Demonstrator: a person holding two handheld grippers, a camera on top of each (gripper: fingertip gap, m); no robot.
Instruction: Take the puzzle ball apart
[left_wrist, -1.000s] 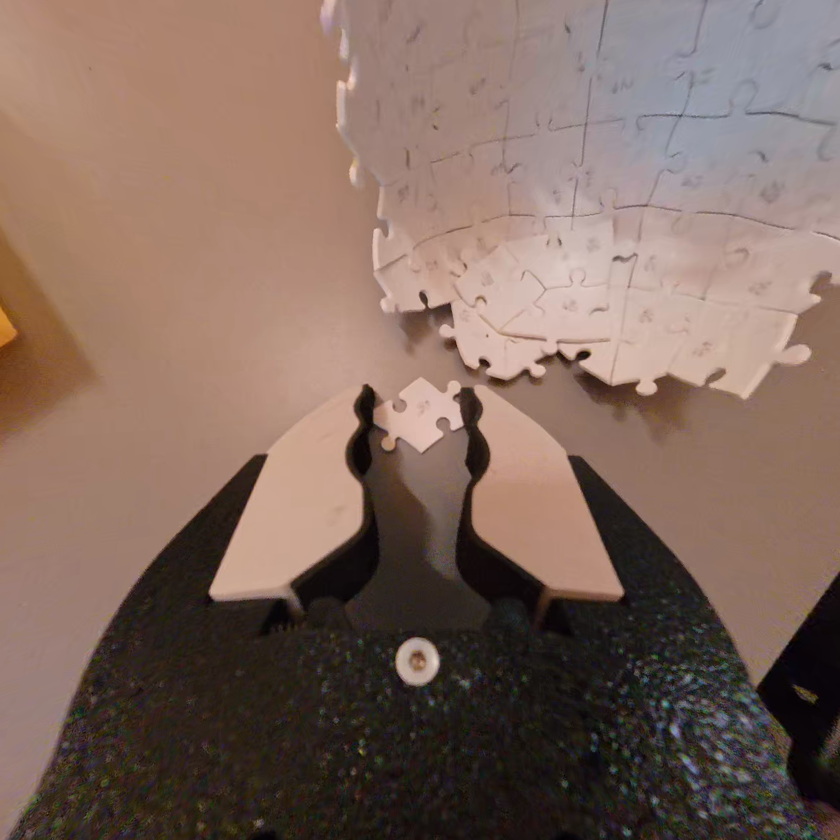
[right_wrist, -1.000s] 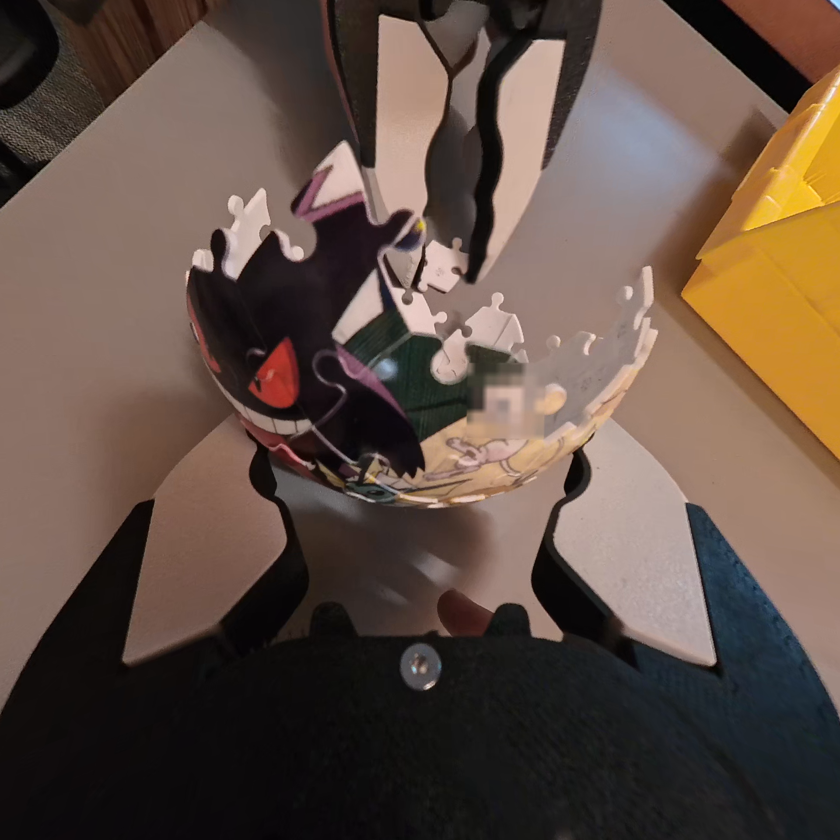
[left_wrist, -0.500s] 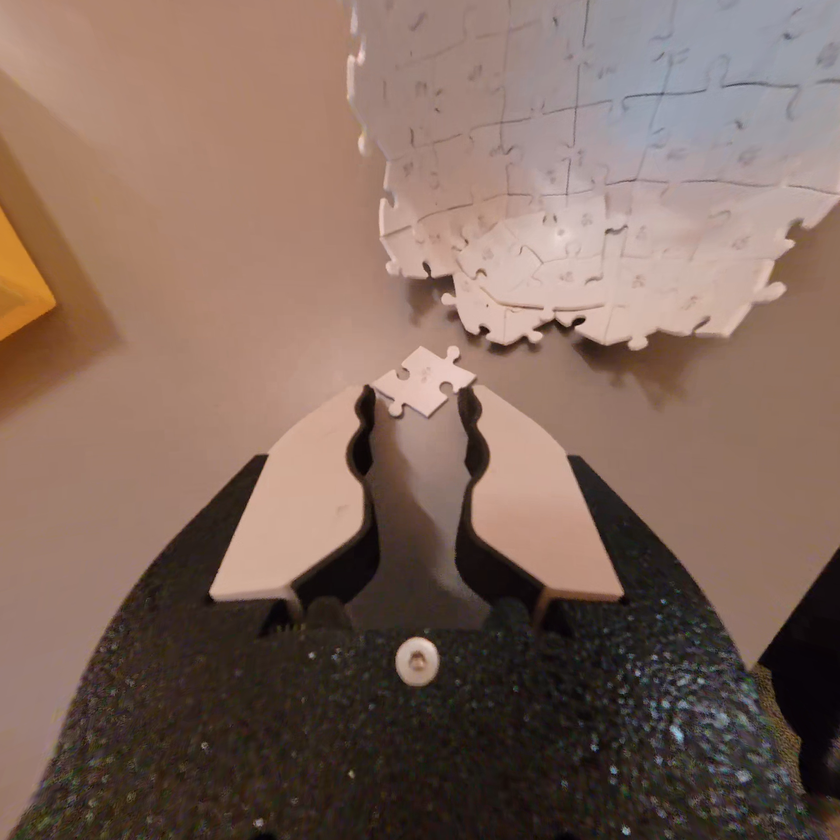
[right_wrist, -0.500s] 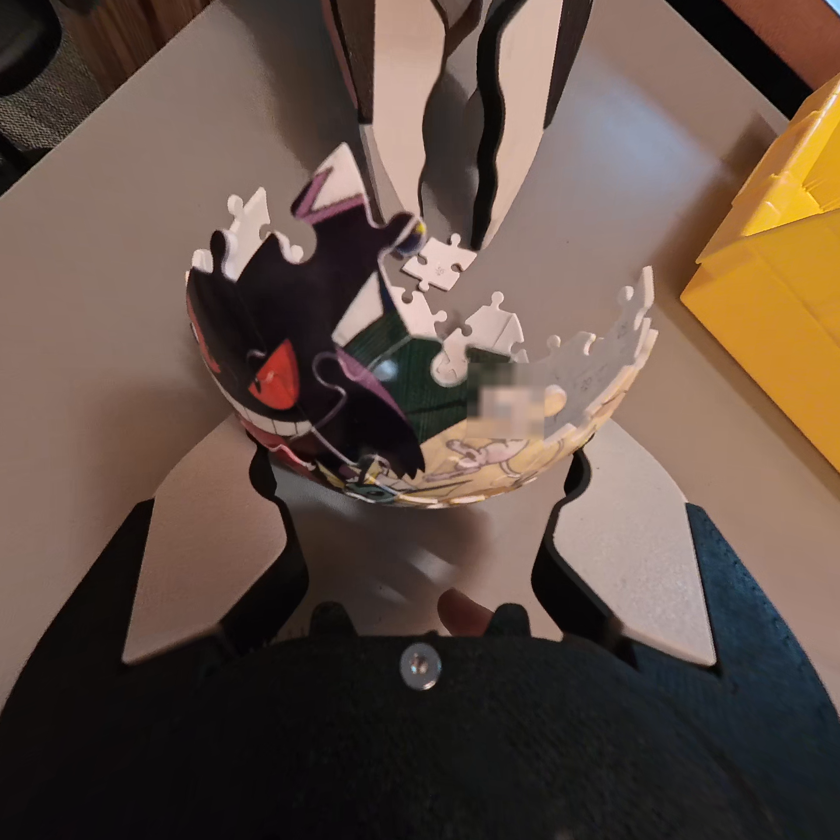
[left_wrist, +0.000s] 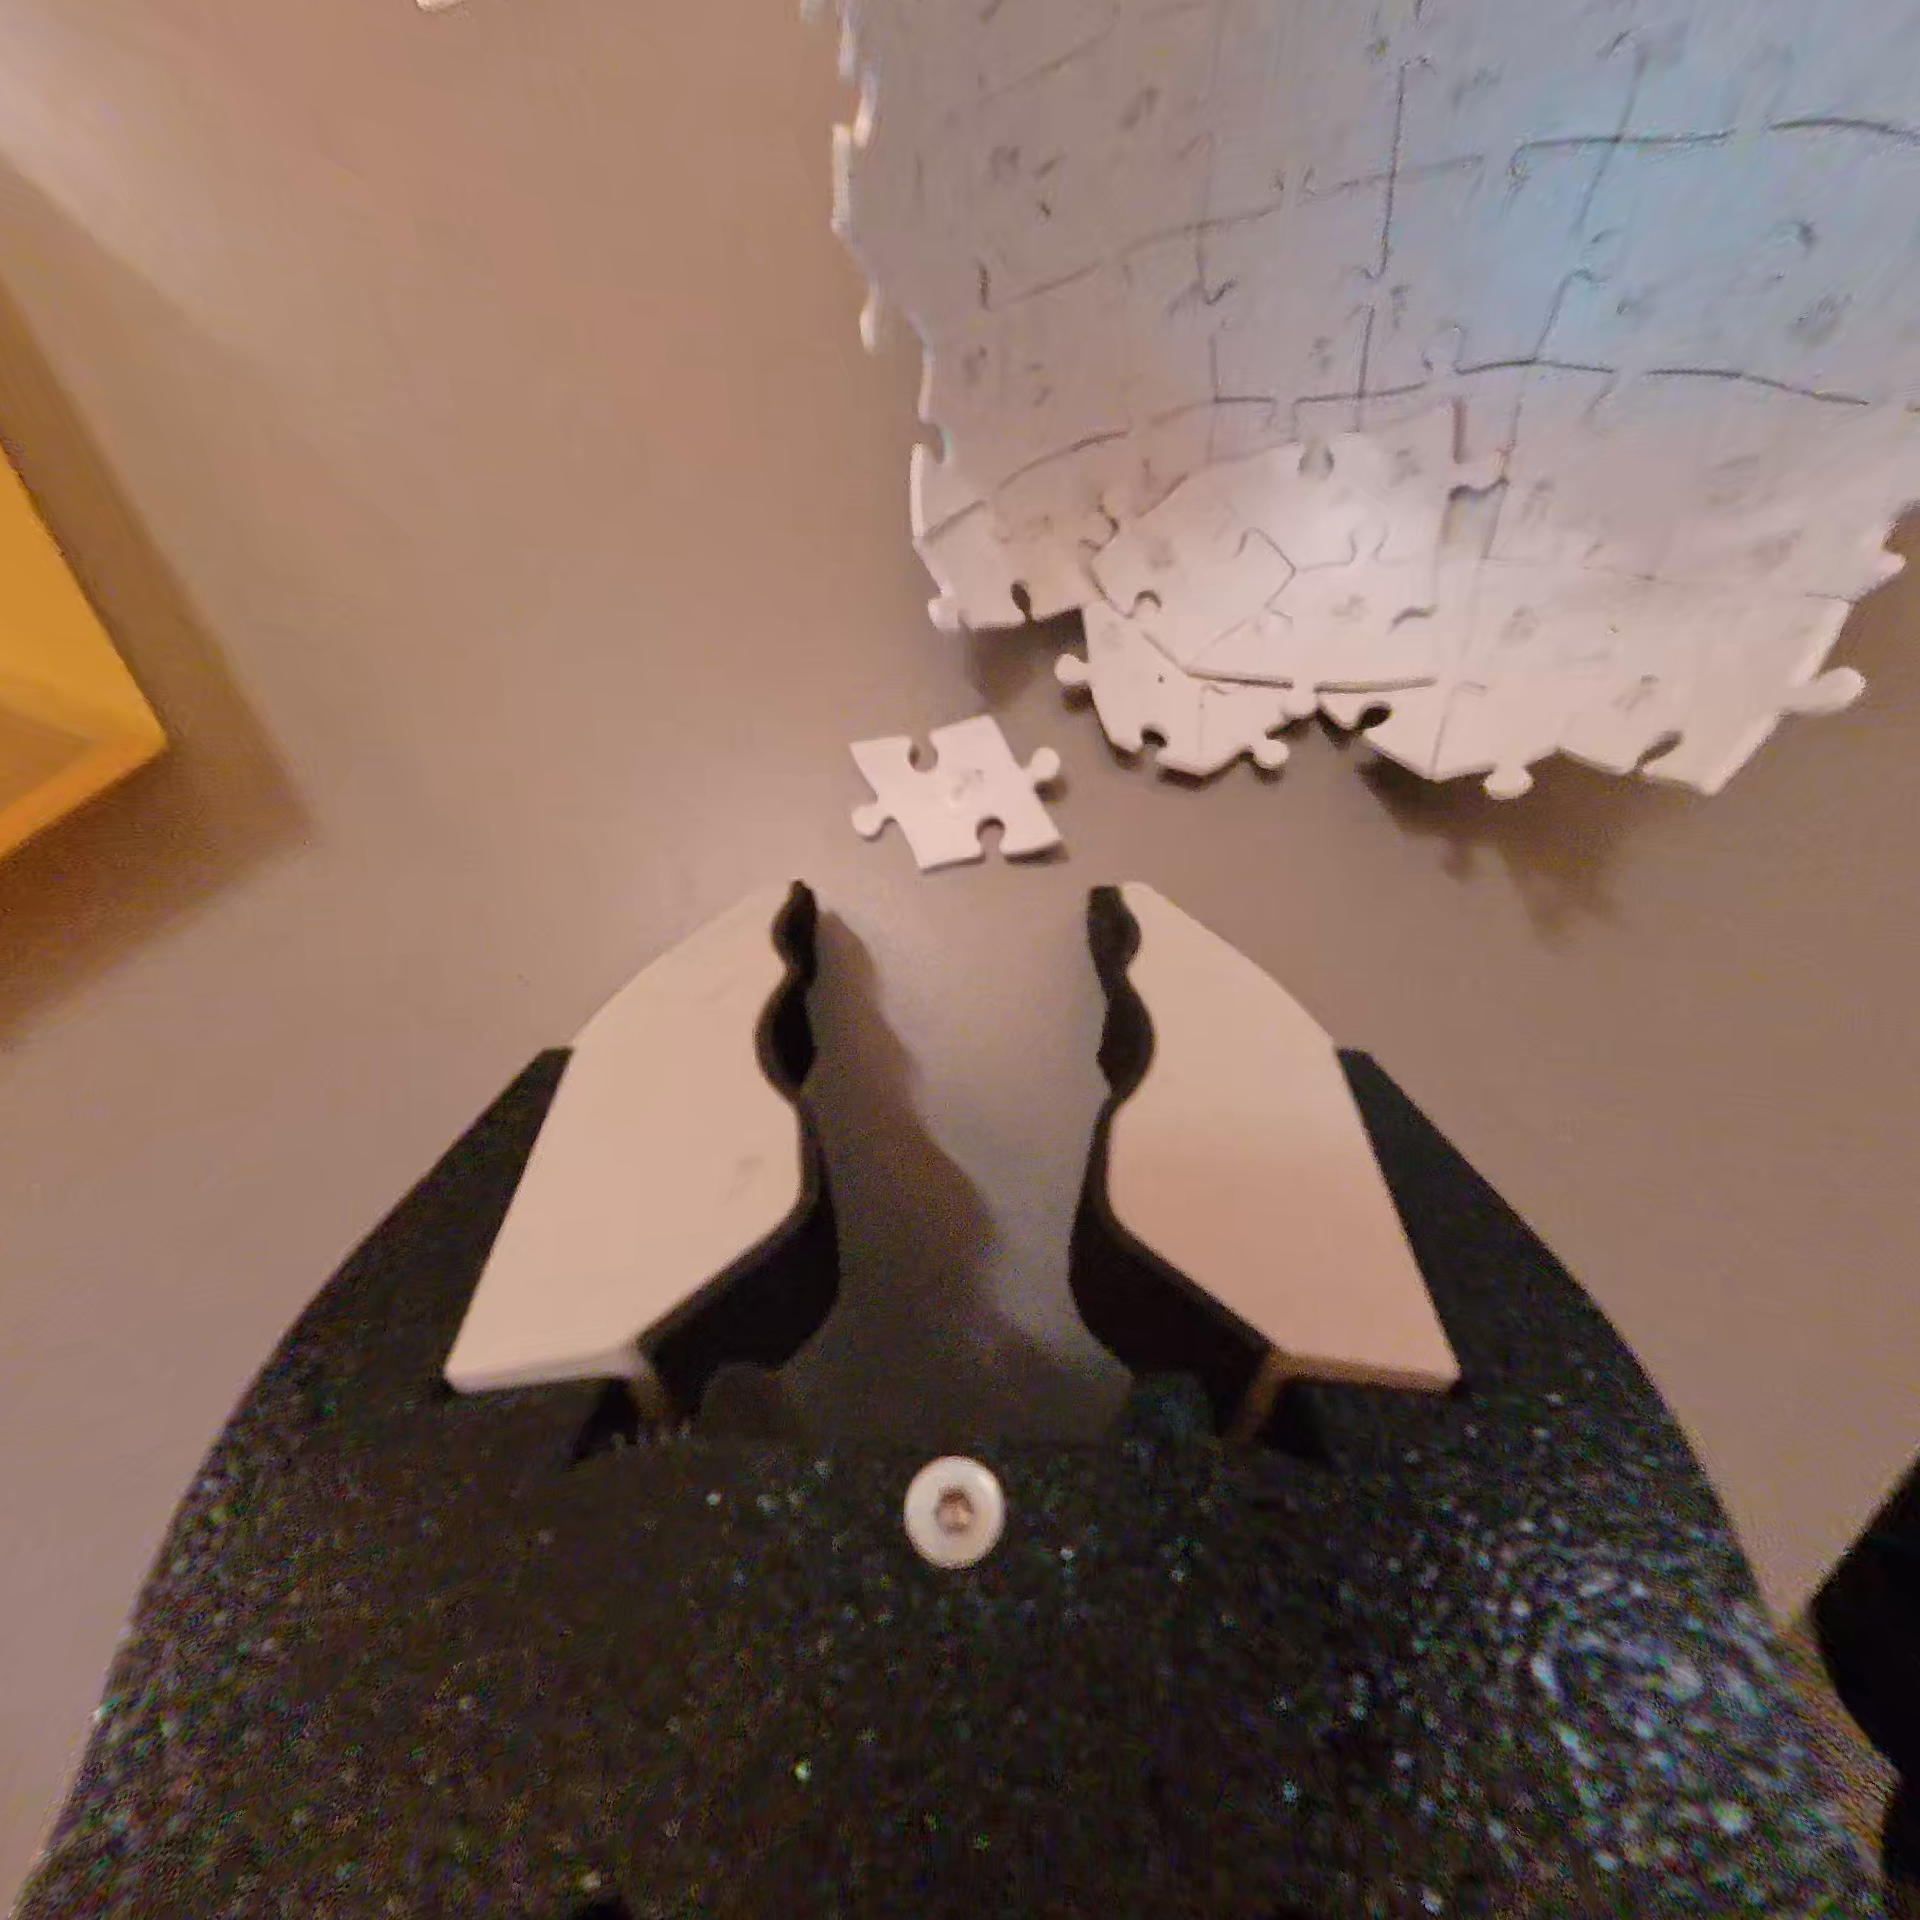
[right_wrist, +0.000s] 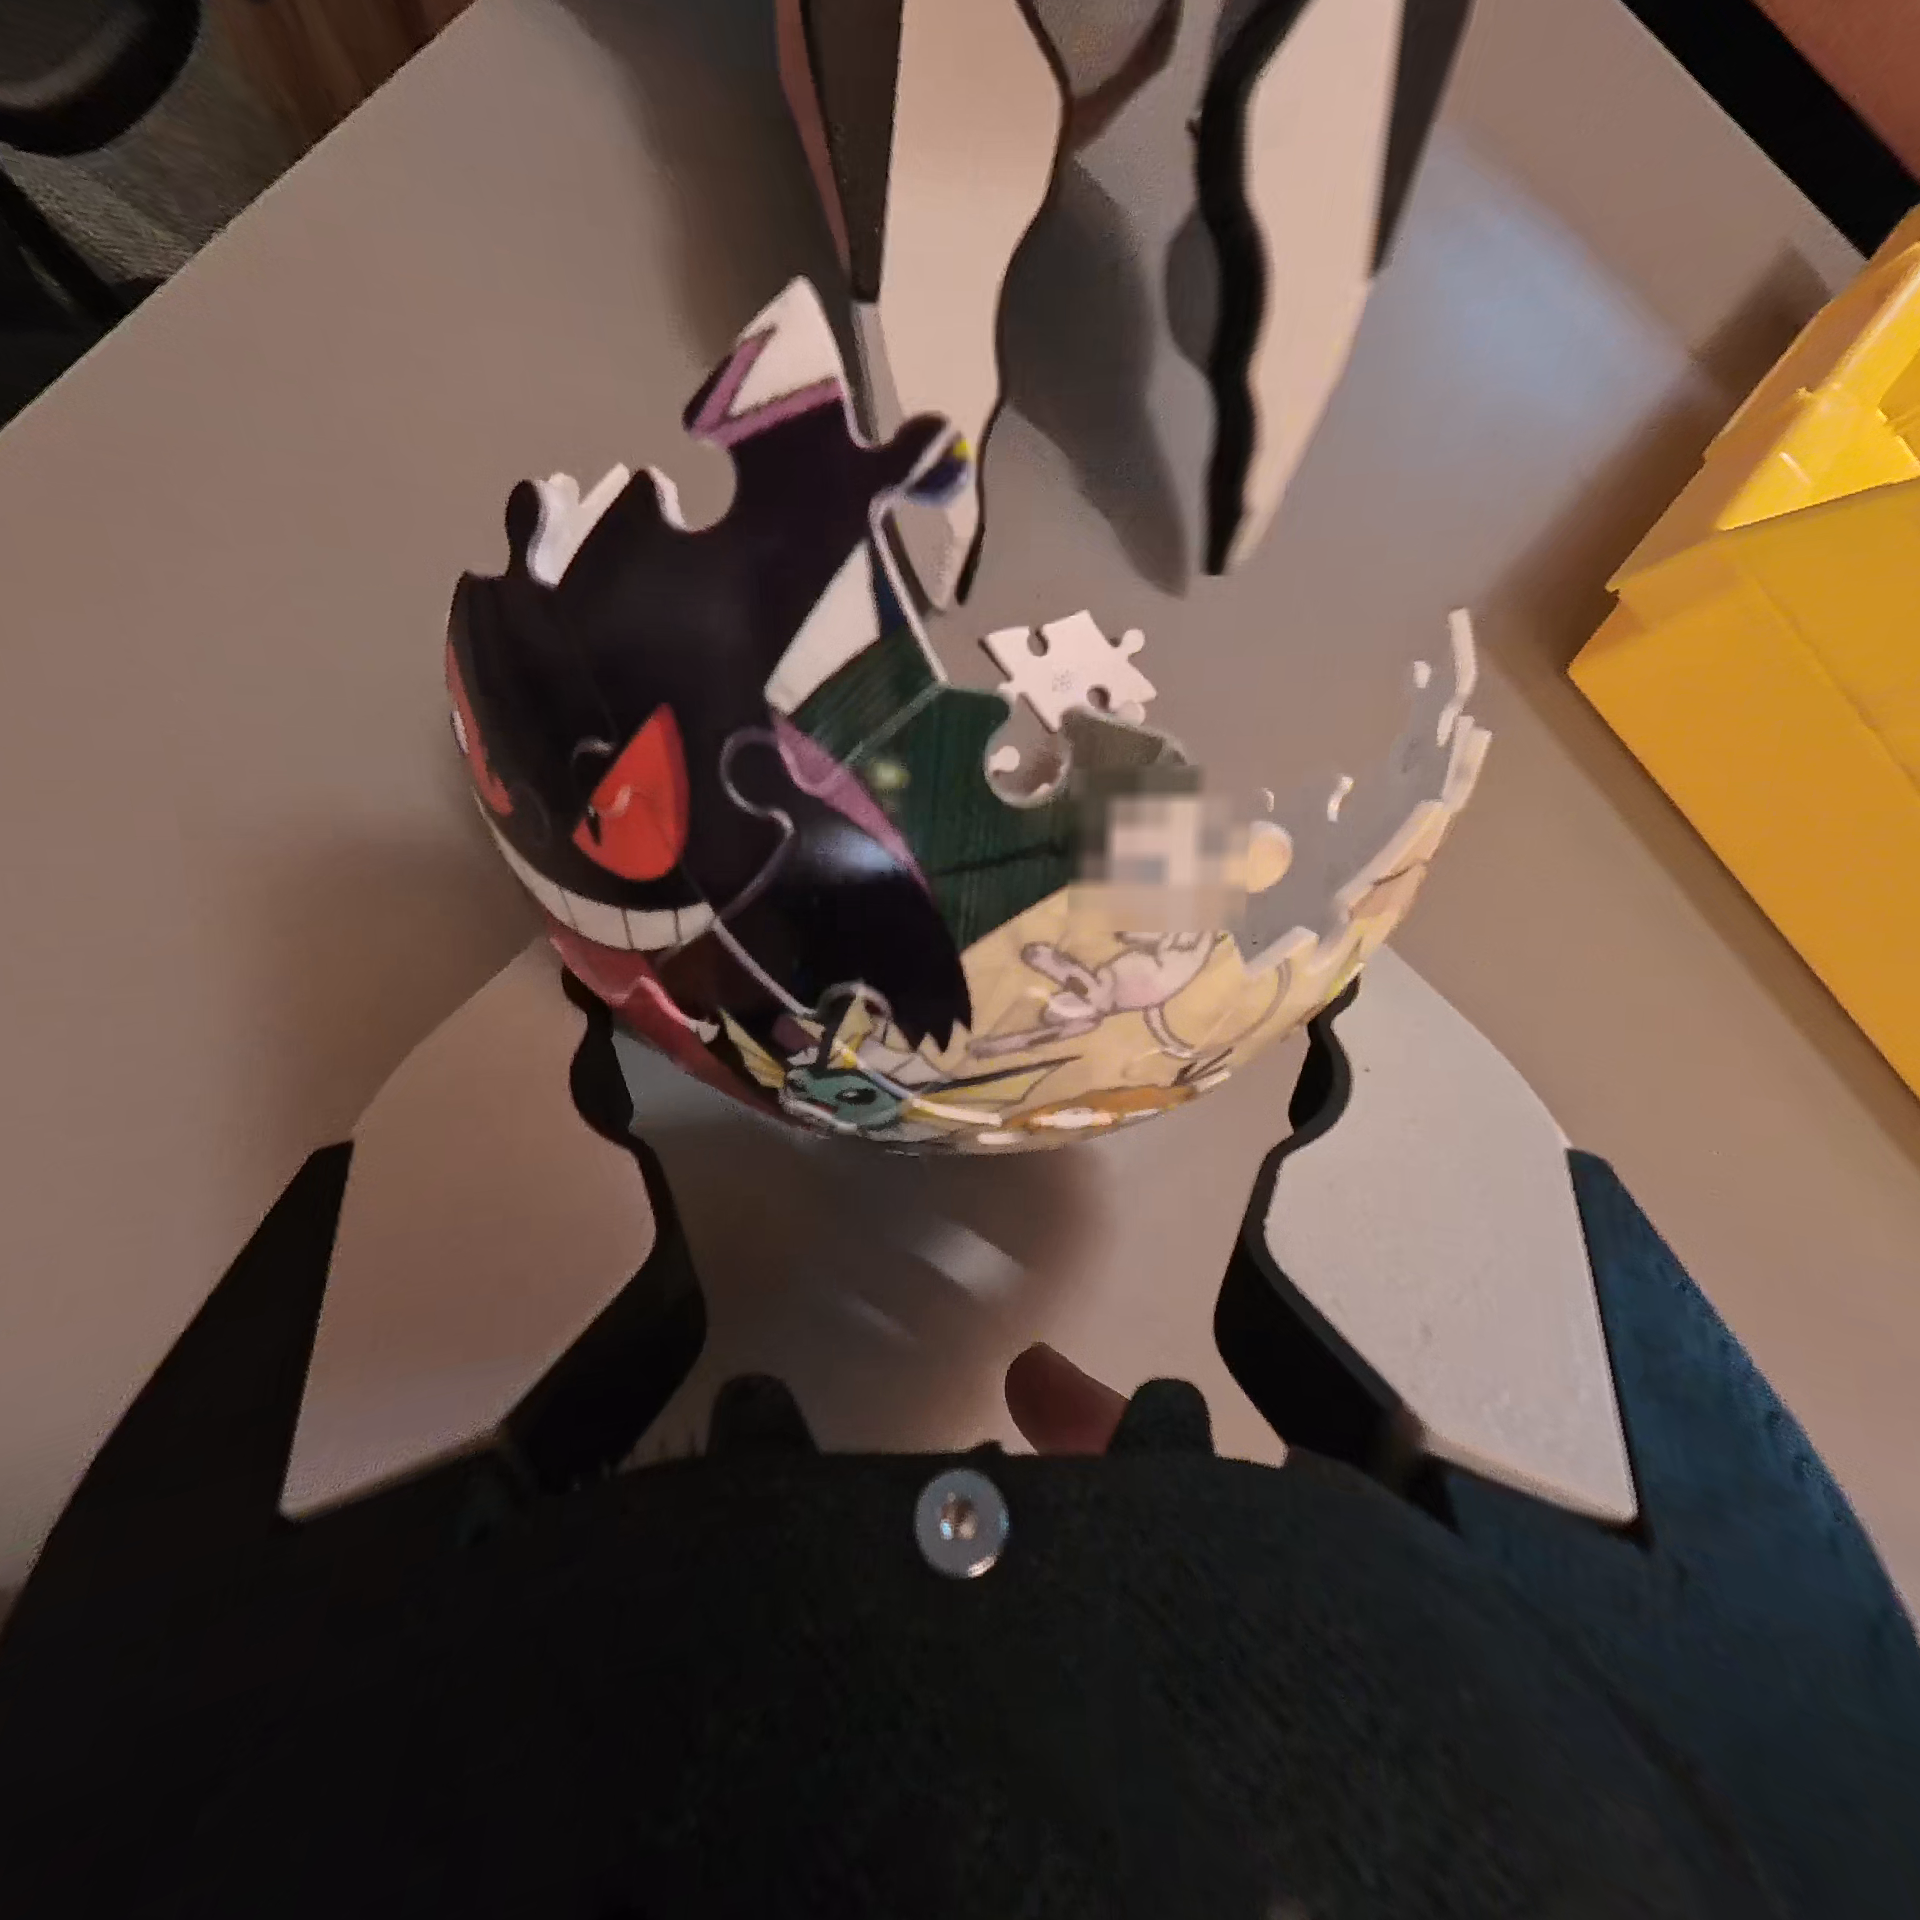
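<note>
Left tool (left_wrist: 951, 904) gapes empty above the desk (left_wrist: 468, 468), a loose white piece (left_wrist: 956, 790) lying at its twelve o'clock. Right tool (right_wrist: 951, 1039) clamps the half-ball (right_wrist: 831, 883) wide-jawed. Next, I reckon: pinch another rim piece.

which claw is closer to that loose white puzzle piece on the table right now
Left. The left claw is open with its tips just short of the loose puzzle piece, not touching it. The right claw is on the far side of the puzzle ball, its fingers against the ball's sides.
</note>
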